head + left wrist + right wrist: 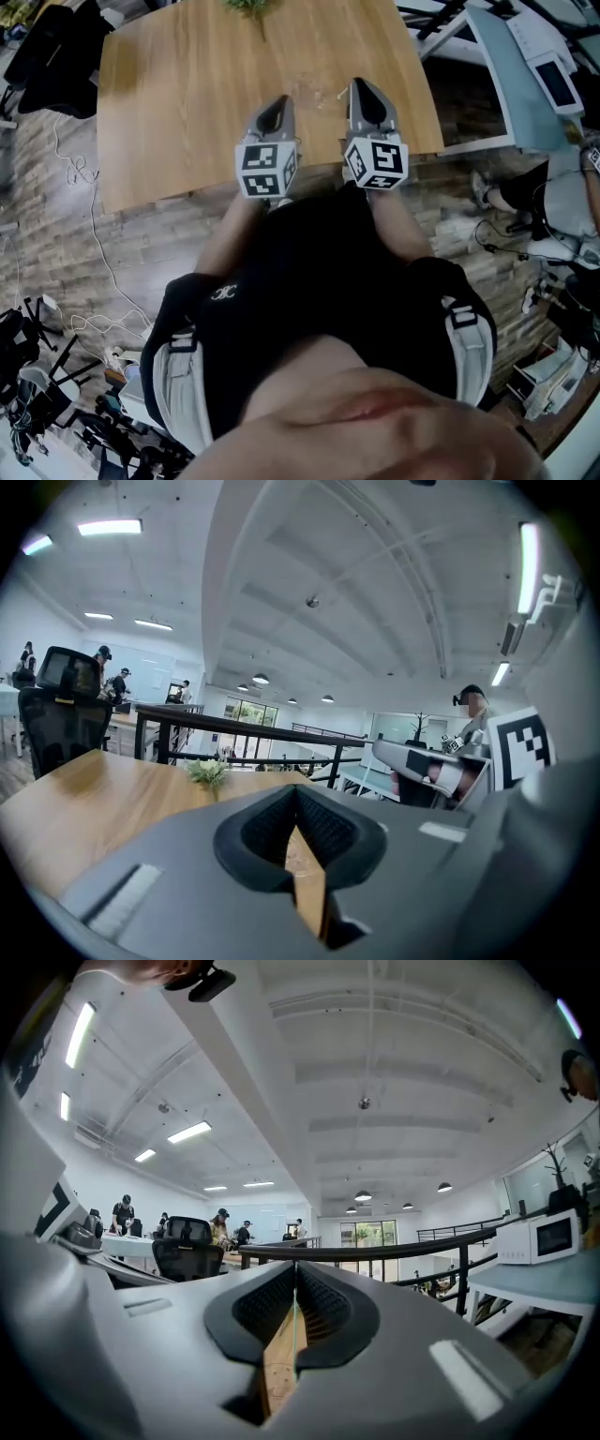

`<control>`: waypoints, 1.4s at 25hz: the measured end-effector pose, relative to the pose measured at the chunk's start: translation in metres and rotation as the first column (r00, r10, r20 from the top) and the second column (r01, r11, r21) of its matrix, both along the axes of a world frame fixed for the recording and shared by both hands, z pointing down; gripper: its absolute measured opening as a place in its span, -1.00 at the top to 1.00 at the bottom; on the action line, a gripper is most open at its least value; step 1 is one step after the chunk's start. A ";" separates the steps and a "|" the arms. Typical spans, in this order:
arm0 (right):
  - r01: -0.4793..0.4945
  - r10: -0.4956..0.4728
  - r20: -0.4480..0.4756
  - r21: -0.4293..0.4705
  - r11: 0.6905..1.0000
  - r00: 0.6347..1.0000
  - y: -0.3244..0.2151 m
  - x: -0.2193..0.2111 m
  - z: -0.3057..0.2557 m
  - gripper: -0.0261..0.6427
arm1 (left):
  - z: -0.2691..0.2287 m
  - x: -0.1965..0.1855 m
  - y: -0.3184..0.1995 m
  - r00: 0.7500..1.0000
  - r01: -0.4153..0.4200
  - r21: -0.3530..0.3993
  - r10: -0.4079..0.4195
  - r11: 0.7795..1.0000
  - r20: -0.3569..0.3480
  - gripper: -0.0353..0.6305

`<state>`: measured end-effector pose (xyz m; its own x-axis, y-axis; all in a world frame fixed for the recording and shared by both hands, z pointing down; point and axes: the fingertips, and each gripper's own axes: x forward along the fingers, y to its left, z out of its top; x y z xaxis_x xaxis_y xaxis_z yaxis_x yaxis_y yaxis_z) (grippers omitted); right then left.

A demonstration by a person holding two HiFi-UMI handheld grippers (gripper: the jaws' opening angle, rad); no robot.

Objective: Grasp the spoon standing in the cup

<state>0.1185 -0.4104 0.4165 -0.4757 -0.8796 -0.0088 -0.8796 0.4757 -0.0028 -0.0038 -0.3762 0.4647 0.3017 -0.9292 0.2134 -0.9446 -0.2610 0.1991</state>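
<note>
I see no cup and no spoon in any view. A wooden table [187, 84] fills the top of the head view. Both grippers hover over its near edge, side by side and pointing away from me. My left gripper [275, 105] has its jaws closed tip to tip, with nothing between them. My right gripper [367, 90] is shut and empty as well. In the left gripper view the left gripper's [296, 794] pads meet above the tabletop. The right gripper [296, 1269] shows the same in its own view. A faint glint [323, 94] lies between the two grippers; I cannot tell what it is.
A small green plant [248, 7] stands at the table's far edge. A black office chair [52, 56] is off the table's left corner. A white desk with a microwave [553, 75] is on the right. Cables [80, 173] trail over the wood floor.
</note>
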 end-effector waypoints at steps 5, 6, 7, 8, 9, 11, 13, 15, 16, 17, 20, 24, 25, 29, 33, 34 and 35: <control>0.102 -0.103 0.021 0.006 0.995 0.995 -0.025 0.003 0.008 0.90 | 0.006 0.007 -0.018 0.997 0.068 -0.013 -0.068 0.998 0.024 0.86; 0.122 -0.122 0.032 0.006 0.992 0.992 -0.031 0.003 0.007 0.90 | 0.006 0.006 -0.024 0.996 0.085 -0.016 -0.085 0.996 0.027 0.86; 0.142 -0.142 0.046 0.006 0.990 0.989 -0.037 0.001 0.006 0.90 | 0.006 0.005 -0.030 0.995 0.099 -0.022 -0.098 0.995 0.031 0.86; 0.162 -0.162 0.063 0.009 0.987 0.985 -0.044 -0.001 0.005 0.90 | 0.005 0.004 -0.036 0.993 0.110 -0.028 -0.109 0.993 0.038 0.86; 0.179 -0.180 0.082 0.011 0.984 0.980 -0.051 -0.002 0.004 0.90 | 0.004 0.003 -0.042 0.992 0.121 -0.033 -0.119 0.992 0.048 0.86; 0.208 -0.206 0.125 0.000 0.978 0.970 -0.068 -0.001 0.005 0.90 | 0.004 0.004 -0.053 0.988 0.148 -0.038 -0.145 0.988 0.056 0.86; 0.242 -0.235 0.170 -0.022 0.970 0.957 -0.080 -0.002 0.013 0.89 | 0.010 0.003 -0.058 0.982 0.184 -0.060 -0.181 0.981 0.047 0.86; 0.284 -0.270 0.194 -0.046 0.958 0.943 -0.089 -0.006 0.026 0.89 | 0.021 0.001 -0.057 0.975 0.221 -0.094 -0.217 0.971 0.051 0.86; 0.303 -0.286 0.198 -0.064 0.951 0.938 -0.095 -0.010 0.034 0.89 | 0.025 -0.001 -0.058 0.970 0.241 -0.104 -0.236 0.965 0.056 0.86; 0.321 -0.299 0.200 -0.086 0.943 0.933 -0.101 -0.014 0.044 0.89 | 0.027 -0.005 -0.059 0.965 0.261 -0.108 -0.256 0.959 0.056 0.86; 0.372 -0.340 0.196 -0.164 0.913 0.920 -0.111 -0.033 0.073 0.89 | 0.026 -0.021 -0.056 0.945 0.328 -0.108 -0.324 0.938 0.049 0.86; 0.415 -0.375 0.193 -0.240 0.878 0.907 -0.110 -0.066 0.101 0.89 | 0.023 -0.052 -0.041 0.918 0.397 -0.108 -0.394 0.911 0.045 0.86; 0.417 -0.377 0.192 -0.257 0.872 0.906 -0.110 -0.071 0.108 0.89 | 0.022 -0.057 -0.040 0.914 0.406 -0.107 -0.403 0.908 0.048 0.86; 0.424 -0.383 0.183 -0.346 0.837 0.905 -0.111 -0.079 0.140 0.89 | 0.021 -0.065 -0.034 0.897 0.443 -0.111 -0.439 0.890 0.062 0.86; 0.412 -0.391 0.139 -0.422 0.808 0.910 -0.109 -0.080 0.167 0.89 | 0.027 -0.067 -0.030 0.888 0.459 -0.133 -0.455 0.878 0.061 0.86; 0.404 -0.390 0.126 -0.438 0.803 0.912 -0.108 -0.080 0.172 0.89 | 0.027 -0.066 -0.030 0.889 0.457 -0.136 -0.454 0.879 0.058 0.86; 0.395 -0.387 0.116 -0.453 0.799 0.915 -0.107 -0.080 0.177 0.89 | 0.027 -0.065 -0.030 0.892 0.453 -0.138 -0.449 0.881 0.056 0.86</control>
